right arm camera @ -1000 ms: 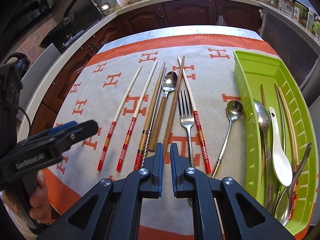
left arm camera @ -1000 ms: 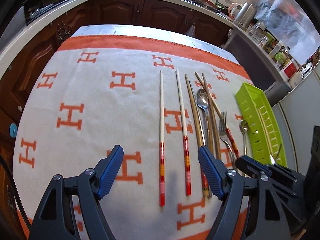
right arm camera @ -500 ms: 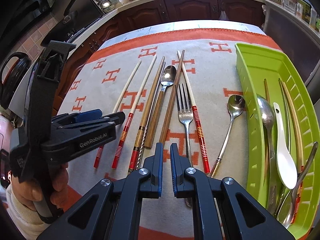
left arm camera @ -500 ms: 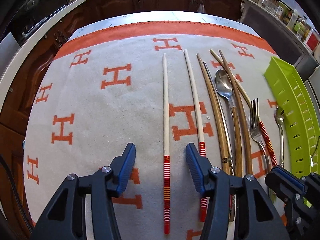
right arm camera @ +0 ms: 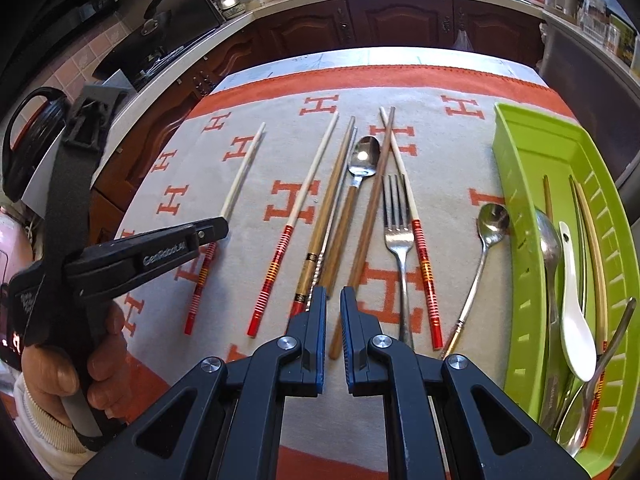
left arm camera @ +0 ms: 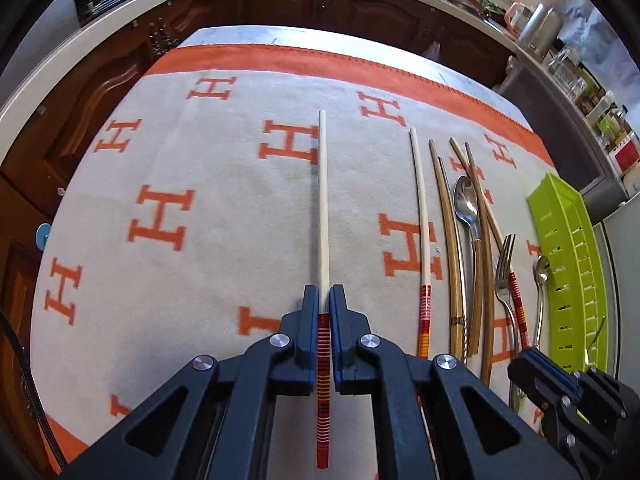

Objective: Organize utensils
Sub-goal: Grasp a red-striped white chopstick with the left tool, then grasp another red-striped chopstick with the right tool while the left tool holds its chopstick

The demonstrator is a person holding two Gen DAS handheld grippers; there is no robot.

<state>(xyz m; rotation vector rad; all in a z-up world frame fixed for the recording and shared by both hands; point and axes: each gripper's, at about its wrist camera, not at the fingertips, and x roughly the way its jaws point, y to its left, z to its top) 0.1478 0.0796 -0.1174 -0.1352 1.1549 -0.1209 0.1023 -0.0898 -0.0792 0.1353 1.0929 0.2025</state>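
Note:
My left gripper [left arm camera: 324, 294] is shut on a cream chopstick with a red-striped end [left arm camera: 323, 200], which points away over the cloth; it also shows in the right wrist view [right arm camera: 240, 176], gripped at the left [right arm camera: 218, 226]. More chopsticks [right arm camera: 298, 210], spoons [right arm camera: 362, 160] and a fork [right arm camera: 398, 216] lie in a row on the cloth. My right gripper [right arm camera: 333, 300] hovers above their near ends, jaws nearly closed, holding nothing. The green tray [right arm camera: 516, 152] at the right holds several utensils.
An orange-and-cream cloth with H marks [left arm camera: 160, 216] covers the table. Dark wood cabinets [right arm camera: 380, 24] and a countertop run along the far side. A white ceramic spoon [right arm camera: 574, 300] lies in the tray. A hand [right arm camera: 60, 368] holds the left gripper's handle.
My left gripper has closed from wide open onto the leftmost chopstick, and the chopstick's tip has shifted away from the others. My right gripper has stayed in place, jaws slightly wider.

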